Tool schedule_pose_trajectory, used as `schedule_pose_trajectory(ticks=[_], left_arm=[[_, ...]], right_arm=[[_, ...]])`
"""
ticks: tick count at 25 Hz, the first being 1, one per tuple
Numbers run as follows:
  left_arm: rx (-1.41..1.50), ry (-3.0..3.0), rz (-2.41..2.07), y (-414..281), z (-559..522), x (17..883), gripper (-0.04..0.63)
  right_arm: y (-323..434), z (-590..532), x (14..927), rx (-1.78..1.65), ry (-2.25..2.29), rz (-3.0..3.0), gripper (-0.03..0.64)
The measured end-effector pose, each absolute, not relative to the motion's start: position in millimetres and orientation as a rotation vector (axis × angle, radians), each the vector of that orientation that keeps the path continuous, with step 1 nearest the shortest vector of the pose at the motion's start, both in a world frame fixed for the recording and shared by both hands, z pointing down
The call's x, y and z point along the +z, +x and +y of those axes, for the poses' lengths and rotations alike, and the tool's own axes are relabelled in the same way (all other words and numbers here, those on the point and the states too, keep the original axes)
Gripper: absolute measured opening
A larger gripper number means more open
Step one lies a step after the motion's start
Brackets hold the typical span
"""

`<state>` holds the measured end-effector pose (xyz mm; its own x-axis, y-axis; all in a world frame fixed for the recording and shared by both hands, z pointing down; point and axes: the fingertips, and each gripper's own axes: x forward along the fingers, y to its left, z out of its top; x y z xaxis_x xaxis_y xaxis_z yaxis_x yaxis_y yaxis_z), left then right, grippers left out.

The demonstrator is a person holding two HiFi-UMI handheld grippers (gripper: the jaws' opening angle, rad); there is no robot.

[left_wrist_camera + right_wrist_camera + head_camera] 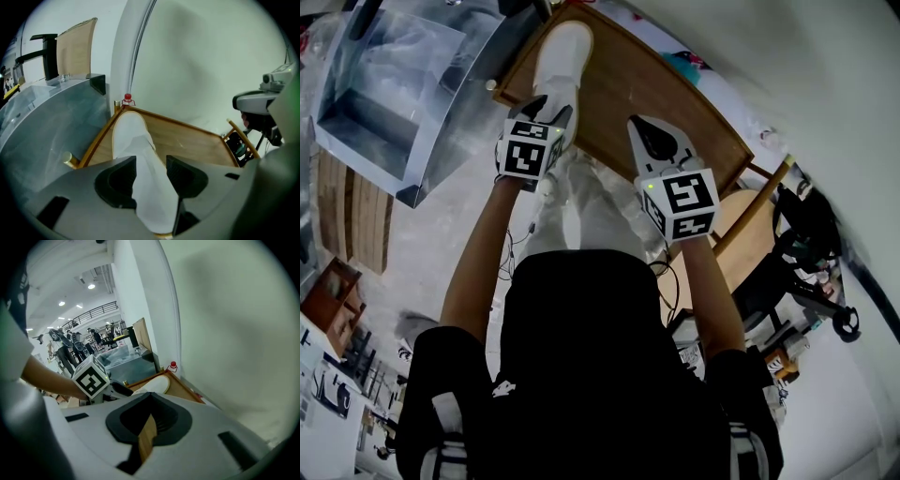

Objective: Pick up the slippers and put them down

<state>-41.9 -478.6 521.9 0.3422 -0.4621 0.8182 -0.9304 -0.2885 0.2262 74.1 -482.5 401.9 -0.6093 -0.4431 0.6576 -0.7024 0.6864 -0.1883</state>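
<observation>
A: In the head view, where does the slipper sit?

B: The white slipper lies on the wooden table in the upper middle of the frame, its length running towards the top edge. The left gripper reaches over its nearer end. The right gripper hangs over bare wood just to the right, apart from the slipper. A clear box fills the upper left, and a round wooden chair shows at the right, beside the table.

A: And what does the left gripper view show?

B: Its jaws stand wide apart. The slipper runs up between them from the bottom of the frame to the middle, resting flat on the table. The pads stand on either side of it and do not clamp it. A red-capped bottle stands at the table's far corner, against the pale wall, and the clear box takes up the left side.

A: What about the right gripper view?

B: There the jaws are drawn close together, leaving only a thin slit at lower middle through which wood colour shows. Nothing is gripped. The slipper appears beyond them near the centre, on the table. The left gripper's marker cube sits just to the slipper's left.
</observation>
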Motion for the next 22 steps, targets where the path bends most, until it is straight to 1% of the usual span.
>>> schedule_pose_trajectory(ticks=[10,13,22], left_arm=[[0.86,1.824,-1.181,-36,-482,547,0.184],[0.879,1.817,-1.184,-37,-482,551,0.165],[0.936,1.824,-1.193,-39,-482,556,0.081]], right_arm=[[74,-486,413,0.607,0.845,-2.315,-0.001],[75,-486,415,0.612,0.846,-2.314,-0.002],[74,-485,418,0.613,0.845,-2.305,0.0]])
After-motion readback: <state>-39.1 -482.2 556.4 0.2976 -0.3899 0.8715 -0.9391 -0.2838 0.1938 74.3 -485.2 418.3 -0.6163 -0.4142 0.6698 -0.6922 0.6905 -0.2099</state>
